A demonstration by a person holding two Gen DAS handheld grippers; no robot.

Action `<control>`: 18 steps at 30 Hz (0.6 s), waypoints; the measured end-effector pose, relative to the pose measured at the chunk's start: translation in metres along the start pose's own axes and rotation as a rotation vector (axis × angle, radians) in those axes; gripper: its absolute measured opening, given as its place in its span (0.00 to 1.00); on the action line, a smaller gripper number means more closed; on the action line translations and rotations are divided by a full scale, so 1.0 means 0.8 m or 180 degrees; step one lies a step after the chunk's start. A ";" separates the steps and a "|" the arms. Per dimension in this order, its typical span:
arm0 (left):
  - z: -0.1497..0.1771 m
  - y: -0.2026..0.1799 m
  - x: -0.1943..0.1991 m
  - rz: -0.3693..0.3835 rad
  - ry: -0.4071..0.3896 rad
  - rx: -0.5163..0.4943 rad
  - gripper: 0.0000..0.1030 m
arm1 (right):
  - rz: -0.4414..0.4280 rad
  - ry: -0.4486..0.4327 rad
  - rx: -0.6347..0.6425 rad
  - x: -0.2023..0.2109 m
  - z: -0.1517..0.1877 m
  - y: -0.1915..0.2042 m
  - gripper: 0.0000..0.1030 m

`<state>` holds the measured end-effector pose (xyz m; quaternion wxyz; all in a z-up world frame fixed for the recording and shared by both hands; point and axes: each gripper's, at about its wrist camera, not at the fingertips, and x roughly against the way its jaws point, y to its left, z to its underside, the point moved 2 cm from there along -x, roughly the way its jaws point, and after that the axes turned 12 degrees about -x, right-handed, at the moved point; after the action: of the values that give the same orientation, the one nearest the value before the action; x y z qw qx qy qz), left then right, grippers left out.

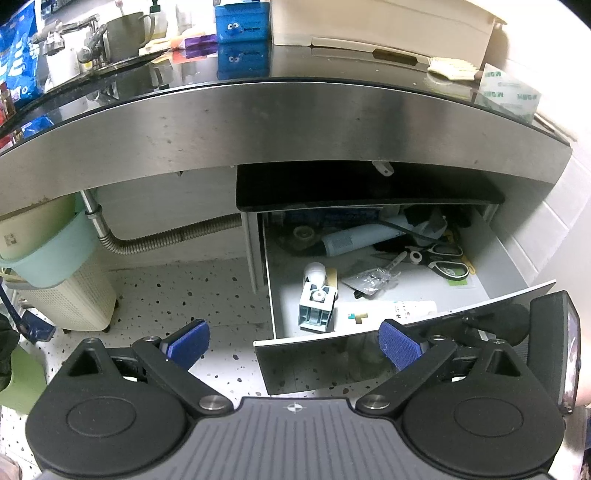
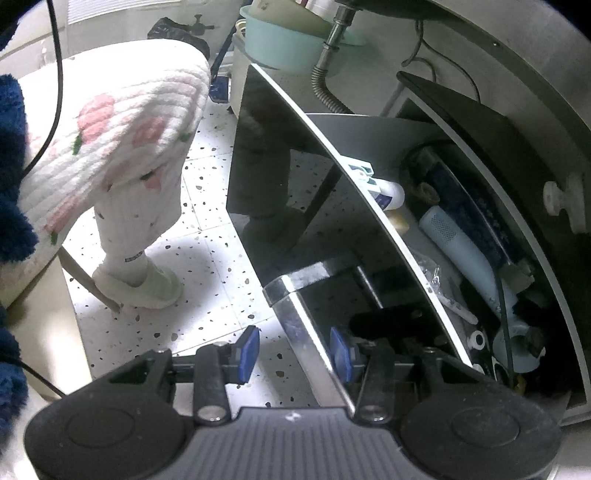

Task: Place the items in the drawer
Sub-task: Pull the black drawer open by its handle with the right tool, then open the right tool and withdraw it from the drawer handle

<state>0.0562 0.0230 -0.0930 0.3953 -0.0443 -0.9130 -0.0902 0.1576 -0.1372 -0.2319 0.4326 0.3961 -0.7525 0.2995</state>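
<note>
The drawer (image 1: 517,258) under the steel counter stands pulled out, with scissors (image 1: 443,262), a light blue tube (image 1: 354,240), a white bottle (image 1: 314,273) and several other items inside. My left gripper (image 1: 293,341) is open and empty, in front of the drawer's glossy black front panel (image 1: 332,365). In the right wrist view my right gripper (image 2: 293,354) is open, its blue pads (image 2: 248,350) on either side of the drawer's chrome handle (image 2: 303,332), not squeezing it. The right gripper's body shows at the left view's right edge (image 1: 554,350).
The counter top holds a blue tin (image 1: 242,22), a metal mug (image 1: 129,33), a cream box (image 1: 384,26) and packets. A cream basket with a teal basin (image 1: 62,266) and a corrugated hose (image 1: 166,236) sit left of the drawer. The person's leg in white knit (image 2: 129,184) stands left.
</note>
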 end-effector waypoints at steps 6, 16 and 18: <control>0.000 0.001 0.000 -0.0001 -0.0002 0.0021 0.97 | -0.0036 0.0013 -0.0084 0.005 0.003 0.004 0.41; -0.001 -0.005 -0.007 0.0050 0.0034 -0.0011 0.97 | -0.0087 -0.0010 -0.0239 0.013 0.009 0.008 0.41; -0.002 -0.006 -0.008 0.0056 0.0043 -0.0004 0.97 | -0.0093 -0.0010 -0.0255 0.014 0.009 0.009 0.41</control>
<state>0.0609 0.0182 -0.0972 0.4022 -0.0520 -0.9099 -0.0875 0.1452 -0.1429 -0.2262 0.4512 0.3899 -0.7588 0.2621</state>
